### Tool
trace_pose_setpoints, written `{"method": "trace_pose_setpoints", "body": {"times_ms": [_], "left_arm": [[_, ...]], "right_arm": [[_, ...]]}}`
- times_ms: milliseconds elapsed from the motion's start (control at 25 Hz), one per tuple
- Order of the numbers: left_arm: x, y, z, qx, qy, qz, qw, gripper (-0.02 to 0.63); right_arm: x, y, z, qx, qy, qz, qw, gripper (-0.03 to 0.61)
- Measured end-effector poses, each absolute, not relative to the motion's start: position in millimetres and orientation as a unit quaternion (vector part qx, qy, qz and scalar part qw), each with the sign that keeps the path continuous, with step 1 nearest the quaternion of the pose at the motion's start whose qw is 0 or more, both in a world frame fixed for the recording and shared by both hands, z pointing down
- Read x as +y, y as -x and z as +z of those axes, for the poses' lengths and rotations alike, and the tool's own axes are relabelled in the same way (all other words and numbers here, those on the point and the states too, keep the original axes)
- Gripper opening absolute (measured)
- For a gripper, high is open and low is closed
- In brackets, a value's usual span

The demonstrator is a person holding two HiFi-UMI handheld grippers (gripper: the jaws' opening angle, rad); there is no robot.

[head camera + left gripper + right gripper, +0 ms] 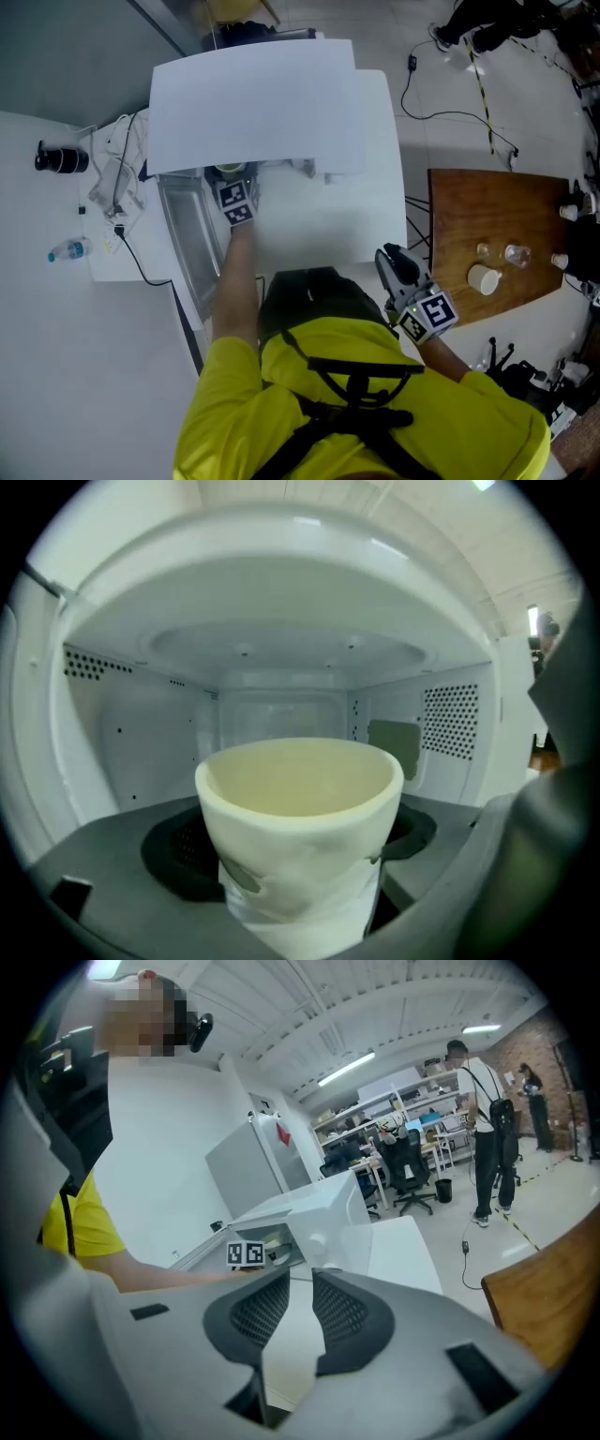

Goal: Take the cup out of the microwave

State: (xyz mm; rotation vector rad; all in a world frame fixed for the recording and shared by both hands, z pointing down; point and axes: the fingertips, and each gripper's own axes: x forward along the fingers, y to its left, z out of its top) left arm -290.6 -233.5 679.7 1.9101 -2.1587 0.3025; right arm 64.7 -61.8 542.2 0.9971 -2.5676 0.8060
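Note:
A cream cup [298,817] with a white band round its lower half stands on the floor of the open white microwave [253,103]; from above only its rim [228,171] shows in the opening. My left gripper [300,860] reaches inside, and its dark pads [173,855] lie against both sides of the cup. In the head view the left gripper [231,183] sits at the oven mouth, its marker cube just behind. My right gripper [390,256] hangs beside the person's body, right of the microwave table, its jaws [289,1288] close together with nothing between them.
The microwave door [190,234] stands open to the left. A wooden table [469,206] at the right carries a white cup [484,279] and small glasses. On the left lie a water bottle [68,250] and cables [112,183]. People [487,1129] stand far off.

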Motion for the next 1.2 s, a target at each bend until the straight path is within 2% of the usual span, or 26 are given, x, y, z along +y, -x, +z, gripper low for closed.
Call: {"method": "trace_pose_setpoints", "body": {"times_ms": [280,520,920,1200], "left_arm": [[-110,229,664,-0.716,-0.67,0.115,0.158,0.453],[-51,127,691,-0.614,-0.751,0.169,0.173,0.453],[-152,-65,733,-0.471,-0.855,0.17,0.133,0.453],[-210,-104,756,-0.486,-0.845,0.169,0.144,0.453]], "right_arm": [[-71,-63,544,-0.883,-0.356,0.284,0.114,0.081],[-74,-84,552,-0.874,-0.378,0.288,0.101,0.081],[-44,-174,565,-0.822,-0.472,0.304,0.099,0.08],[-22,-217,568,-0.795,-0.518,0.296,0.108,0.08]]}}
